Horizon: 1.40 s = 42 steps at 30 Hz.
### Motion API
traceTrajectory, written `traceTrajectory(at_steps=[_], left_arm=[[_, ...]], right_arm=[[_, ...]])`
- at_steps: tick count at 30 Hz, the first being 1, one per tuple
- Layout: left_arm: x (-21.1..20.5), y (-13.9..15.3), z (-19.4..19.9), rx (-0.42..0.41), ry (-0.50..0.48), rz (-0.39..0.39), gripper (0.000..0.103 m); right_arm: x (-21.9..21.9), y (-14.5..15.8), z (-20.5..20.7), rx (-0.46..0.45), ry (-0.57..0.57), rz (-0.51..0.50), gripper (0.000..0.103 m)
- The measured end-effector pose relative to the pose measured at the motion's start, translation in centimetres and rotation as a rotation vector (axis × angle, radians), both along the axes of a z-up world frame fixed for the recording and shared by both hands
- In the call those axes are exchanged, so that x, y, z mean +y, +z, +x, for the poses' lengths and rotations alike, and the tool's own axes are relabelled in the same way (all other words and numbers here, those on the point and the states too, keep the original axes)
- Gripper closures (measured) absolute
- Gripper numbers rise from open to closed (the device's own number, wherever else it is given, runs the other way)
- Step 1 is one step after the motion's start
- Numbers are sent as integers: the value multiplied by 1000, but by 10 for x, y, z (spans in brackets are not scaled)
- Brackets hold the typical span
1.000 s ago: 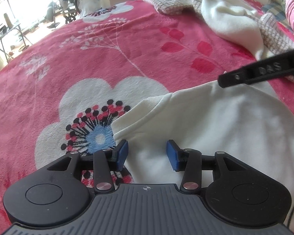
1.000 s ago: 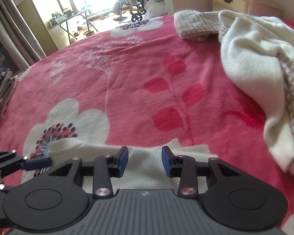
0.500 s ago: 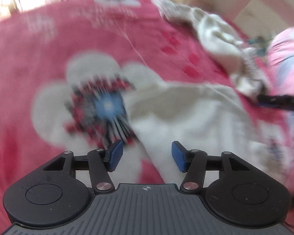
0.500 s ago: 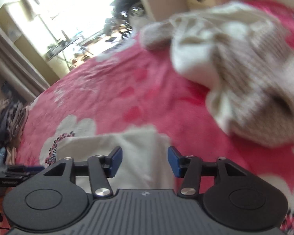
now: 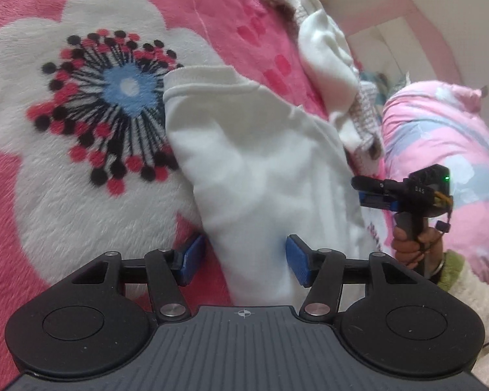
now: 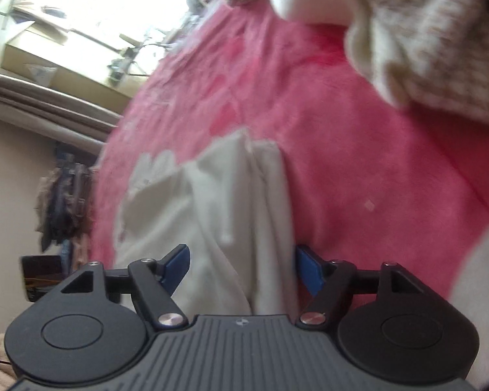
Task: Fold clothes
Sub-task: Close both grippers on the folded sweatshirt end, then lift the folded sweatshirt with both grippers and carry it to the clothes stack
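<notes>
— Where is the garment, and which way does it run?

— A white top point(image 5: 260, 169) lies on a pink flowered blanket point(image 5: 65, 195), its ribbed hem toward the blue-centred flower and its long axis running away from both tools. More clothes, a cream and knitted heap point(image 5: 329, 75), sit well apart at the far side of the bed.

— And the tools?

— The left gripper point(image 5: 244, 260) is spread, blue pads apart, its near edge of the top lying between them with nothing pinched. The right gripper point(image 6: 241, 267) has its jaws opening; a bunched ridge of the same white cloth runs between them, and the pads do not press on it. From the left view, the person's right hand point(image 5: 413, 244) holds that tool just off the top's opposite edge.

— So which is nearer?

— Each flanks its own side edge; neither looks clearly closer. The next pinch likely falls on those two edges, folding across the long axis
</notes>
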<state>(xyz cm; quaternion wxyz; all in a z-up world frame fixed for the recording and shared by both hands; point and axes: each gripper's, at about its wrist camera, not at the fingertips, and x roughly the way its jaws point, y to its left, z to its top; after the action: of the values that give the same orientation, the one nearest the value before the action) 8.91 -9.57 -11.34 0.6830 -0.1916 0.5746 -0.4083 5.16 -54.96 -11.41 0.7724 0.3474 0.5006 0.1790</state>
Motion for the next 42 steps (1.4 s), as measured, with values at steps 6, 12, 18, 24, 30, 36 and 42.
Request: traceTrajectory(at_steps=[6, 12, 18, 24, 30, 36, 42], left_arm=[[-5, -8, 12, 16, 11, -56, 50], [-10, -13, 20, 25, 29, -87, 58], [-12, -12, 18, 4, 63, -79, 69], [-14, 0, 8, -65, 82, -50, 79], [-17, 23, -4, -137, 92, -42, 84], [-14, 64, -28, -245, 99, -59, 85], [9, 117, -53, -318, 156, -126, 85]], right_arm=[[3, -18, 37, -16, 31, 122, 28], [10, -24, 61, -60, 52, 185, 31], [18, -19, 66, -85, 83, 170, 45], [28, 2, 57, -146, 137, 138, 71], [32, 42, 34, -246, 153, 53, 76], [38, 90, -2, -371, 143, 29, 77], [51, 140, -40, -518, 134, 77, 77]])
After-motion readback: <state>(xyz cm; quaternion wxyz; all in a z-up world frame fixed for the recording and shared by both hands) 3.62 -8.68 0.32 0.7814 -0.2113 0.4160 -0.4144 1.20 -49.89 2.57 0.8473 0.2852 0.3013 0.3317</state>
